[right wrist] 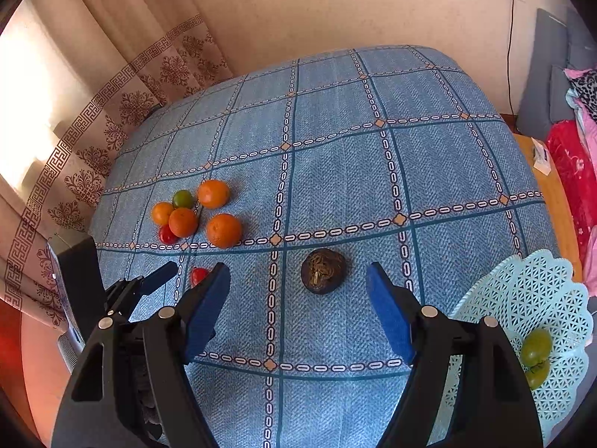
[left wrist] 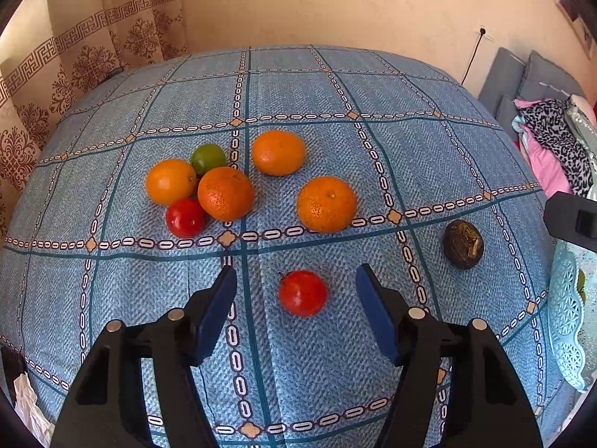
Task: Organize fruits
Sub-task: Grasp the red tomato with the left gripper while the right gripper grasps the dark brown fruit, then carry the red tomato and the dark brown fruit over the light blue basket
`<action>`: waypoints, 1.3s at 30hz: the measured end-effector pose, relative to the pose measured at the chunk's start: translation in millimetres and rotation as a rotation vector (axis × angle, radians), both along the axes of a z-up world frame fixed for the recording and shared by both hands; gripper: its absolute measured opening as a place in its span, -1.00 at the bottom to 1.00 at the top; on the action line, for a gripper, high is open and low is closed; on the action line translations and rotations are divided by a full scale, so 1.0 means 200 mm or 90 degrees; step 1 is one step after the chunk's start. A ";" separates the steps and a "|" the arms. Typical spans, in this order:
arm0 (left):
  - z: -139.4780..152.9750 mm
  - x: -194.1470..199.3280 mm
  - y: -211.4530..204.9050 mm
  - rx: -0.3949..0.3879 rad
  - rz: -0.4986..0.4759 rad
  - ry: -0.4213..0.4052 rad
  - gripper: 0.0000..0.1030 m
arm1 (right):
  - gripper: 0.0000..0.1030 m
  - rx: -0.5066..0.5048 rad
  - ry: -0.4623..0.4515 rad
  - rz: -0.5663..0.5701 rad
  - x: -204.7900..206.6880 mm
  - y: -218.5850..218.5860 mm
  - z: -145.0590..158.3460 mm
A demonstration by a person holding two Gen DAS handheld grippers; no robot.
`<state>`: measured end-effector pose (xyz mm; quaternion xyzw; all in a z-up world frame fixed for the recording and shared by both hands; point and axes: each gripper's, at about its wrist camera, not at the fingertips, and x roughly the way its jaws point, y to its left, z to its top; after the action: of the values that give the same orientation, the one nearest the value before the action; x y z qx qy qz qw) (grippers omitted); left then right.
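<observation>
left tool [left wrist: 296,291]: its jaws are standing open on both sides of the near red fruit [left wrist: 303,293], and the blue pads are not touching it.
right tool [right wrist: 298,291]: it is also standing open and is holding nothing; the dark fruit [right wrist: 323,271] is lying just ahead of its tips, at 12 o'clock.
near red fruit: it is lying alone on the bench [left wrist: 335,86], at about 6 o'clock from the cluster. It is looking small, smooth and shiny, so I judge it light, a little slippery and maybe soft. I would take it at its widest part, with gentle pressure.
dark fruit: its skin is looking rough and dry, so the pads are probably finding good grip; it should be light and rather firm.
cluster: four oranges, among them the nearest orange [left wrist: 326,204], one green fruit [left wrist: 208,158] and a second red fruit [left wrist: 185,217] are lying at 11 to 12 o'clock of the left tool. Some are touching, so they may roll when one is taken.
basket [right wrist: 537,298]: it is standing at 4 o'clock of the right tool, at the bench edge, with green fruits [right wrist: 536,347] already inside.
open room: the middle and far part of the bench is free. The two tools are working near each other, so crossing paths is a risk.
</observation>
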<state>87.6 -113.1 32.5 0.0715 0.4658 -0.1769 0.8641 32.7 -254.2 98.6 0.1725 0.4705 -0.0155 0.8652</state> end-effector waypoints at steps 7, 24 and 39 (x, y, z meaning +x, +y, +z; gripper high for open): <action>-0.06 0.02 0.00 -0.008 0.004 0.016 -0.20 | 0.49 -0.011 0.025 0.001 0.10 0.02 -0.06; 0.04 -0.05 0.15 -0.049 0.014 -0.022 -0.47 | 0.46 -0.063 0.097 0.018 0.25 0.08 -0.26; 0.15 -0.13 0.21 -0.071 0.014 -0.050 -0.47 | -0.20 -0.149 0.149 0.008 0.30 0.12 -0.34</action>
<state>61.7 -71.9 62.7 0.0248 0.4214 -0.1900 0.8864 92.4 -230.7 30.6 0.0646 0.5641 -0.0850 0.8187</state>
